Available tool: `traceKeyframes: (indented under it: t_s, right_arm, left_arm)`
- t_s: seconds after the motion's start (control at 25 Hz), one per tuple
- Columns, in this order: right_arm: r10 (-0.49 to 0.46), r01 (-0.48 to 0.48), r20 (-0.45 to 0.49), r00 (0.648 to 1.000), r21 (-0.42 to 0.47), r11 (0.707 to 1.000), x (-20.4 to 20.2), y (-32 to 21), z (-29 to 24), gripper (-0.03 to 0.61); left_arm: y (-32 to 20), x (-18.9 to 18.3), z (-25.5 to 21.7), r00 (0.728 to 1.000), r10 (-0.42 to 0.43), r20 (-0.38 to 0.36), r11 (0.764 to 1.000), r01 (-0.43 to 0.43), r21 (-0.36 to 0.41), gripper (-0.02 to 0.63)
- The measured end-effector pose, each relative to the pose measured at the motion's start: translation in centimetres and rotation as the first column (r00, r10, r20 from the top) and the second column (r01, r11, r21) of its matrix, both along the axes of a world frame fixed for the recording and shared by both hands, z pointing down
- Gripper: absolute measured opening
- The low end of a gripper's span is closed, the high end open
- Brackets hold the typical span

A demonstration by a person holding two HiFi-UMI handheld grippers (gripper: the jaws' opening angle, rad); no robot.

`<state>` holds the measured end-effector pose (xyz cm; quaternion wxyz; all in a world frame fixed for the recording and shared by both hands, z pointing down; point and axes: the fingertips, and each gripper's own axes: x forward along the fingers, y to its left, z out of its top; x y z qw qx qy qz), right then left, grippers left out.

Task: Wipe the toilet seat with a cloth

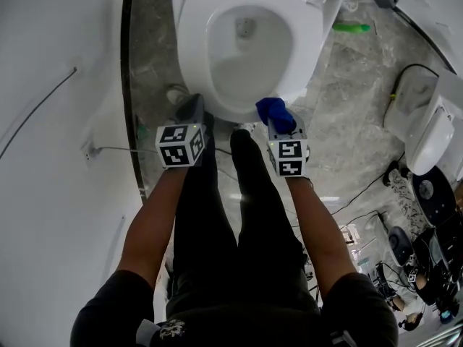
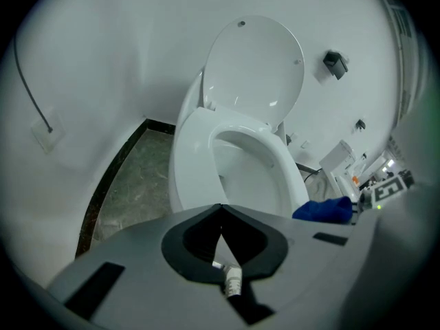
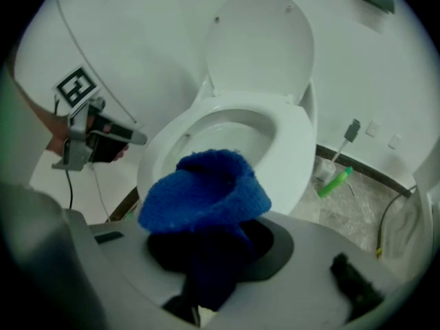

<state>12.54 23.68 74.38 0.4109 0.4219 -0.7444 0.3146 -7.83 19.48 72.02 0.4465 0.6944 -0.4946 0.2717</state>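
The right hand-held gripper is clamping a bunched blue fluffy cloth. Its jaws are closing on the cloth's dark lower fold, w/ the rest puffing up and forward into a rounded, cupped wad. The pile is looking nubby, like terry.

In the head view the cloth is sitting at the front edge of the white oval toilet seat, a bit right of centre. It's looking as if it's touching the rim, but the angle isn't settling that. The seat is lying down on the bowl, glossy and catching light, while the white plastic lid is standing upright vs. the wall behind.

The left hand-held gripper is holding nothing. Its jaws are pressing together, tips meeting, and it's hovering near the front-left of the seat, just beside the person's black-trousered leg. Both grippers are pointing steeply down.

A green bottle is lying on the grey marbled floor, to the right of the toilet and near the wall.
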Motion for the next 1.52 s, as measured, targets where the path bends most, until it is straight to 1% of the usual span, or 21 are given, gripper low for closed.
traceKeyframes:
  t_s: [0.08,0.16,0.24,0.36,0.48,0.6,0.64,0.76,0.84,0.92,1.08,1.16,1.32,1.44,1.52]
  right_arm:
    - [-0.107,0.107,-0.019,0.994,0.015,0.994,-1.9,1.0,-0.1,0.097]
    - [-0.188,0.188,-0.021,0.982,0.018,0.982,-3.9,1.6,-0.1,0.097]
    - [-0.246,0.246,0.006,0.969,0.011,0.969,-6.0,1.9,-0.1,0.097]
    - [-0.333,0.333,0.051,0.942,0.013,0.943,-9.6,2.0,-0.1,0.097]
    - [-0.390,0.389,0.062,0.919,0.027,0.921,-12.6,1.2,0.0,0.097]
    - [-0.419,0.418,0.065,0.906,0.032,0.908,-15.2,0.1,0.0,0.097]
    - [-0.412,0.411,0.070,0.908,0.027,0.911,-15.9,-0.4,0.1,0.097]
    - [-0.322,0.327,0.116,0.940,-0.021,0.945,-17.3,-2.0,0.3,0.097]
    - [-0.271,0.278,0.134,0.953,-0.039,0.960,-17.9,-3.2,0.4,0.097]
    - [-0.240,0.248,0.144,0.960,-0.044,0.968,-18.5,-4.4,0.5,0.097]
    - [-0.187,0.197,0.158,0.969,-0.045,0.979,-19.5,-7.5,0.6,0.097]
    - [-0.157,0.166,0.161,0.974,-0.044,0.985,-19.9,-9.4,0.6,0.097]
    - [-0.091,0.098,0.156,0.984,-0.039,0.994,-20.3,-13.6,0.7,0.097]
    - [-0.026,0.030,0.161,0.987,-0.023,0.999,-20.4,-16.7,0.6,0.097]
    - [0.028,-0.026,0.168,0.985,-0.015,1.000,-20.2,-18.9,0.5,0.097]
  left_arm:
    - [-0.7,-0.5,0.0,1.000,-0.017,0.006,1.000,0.017,0.013,0.011]
    - [-1.2,-1.2,0.0,0.999,-0.045,0.013,0.999,0.045,0.018,0.011]
    - [-1.3,-1.9,0.1,0.998,-0.068,0.018,0.998,0.067,0.015,0.011]
    - [-1.3,-2.4,0.6,0.997,-0.066,0.026,0.998,0.066,0.008,0.011]
    - [-1.4,-3.0,1.0,0.997,-0.065,0.042,0.998,0.066,0.001,0.011]
    - [-1.7,-3.9,1.1,0.994,-0.100,0.050,0.995,0.100,-0.005,0.011]
    - [-1.8,-4.3,1.1,0.992,-0.112,0.054,0.994,0.112,-0.004,0.011]
    - [-2.1,-5.6,1.3,0.988,-0.141,0.060,0.990,0.142,-0.002,0.011]
    - [-2.2,-6.5,1.4,0.989,-0.132,0.068,0.991,0.132,0.001,0.011]
    - [-2.3,-7.4,1.6,0.990,-0.113,0.084,0.994,0.113,0.006,0.011]
    - [-2.3,-9.4,2.2,0.987,-0.117,0.114,0.993,0.118,0.002,0.011]
    - [-2.6,-9.6,2.5,0.987,-0.100,0.130,0.995,0.100,0.004,0.011]
    - [-4.4,-9.2,2.4,0.989,-0.073,0.132,0.997,0.069,0.035,0.011]
    - [-6.2,-8.9,1.1,0.985,-0.006,0.175,0.996,-0.009,0.086,0.011]
    - [-7.2,-8.5,0.3,0.983,0.025,0.181,0.993,-0.045,0.109,0.011]
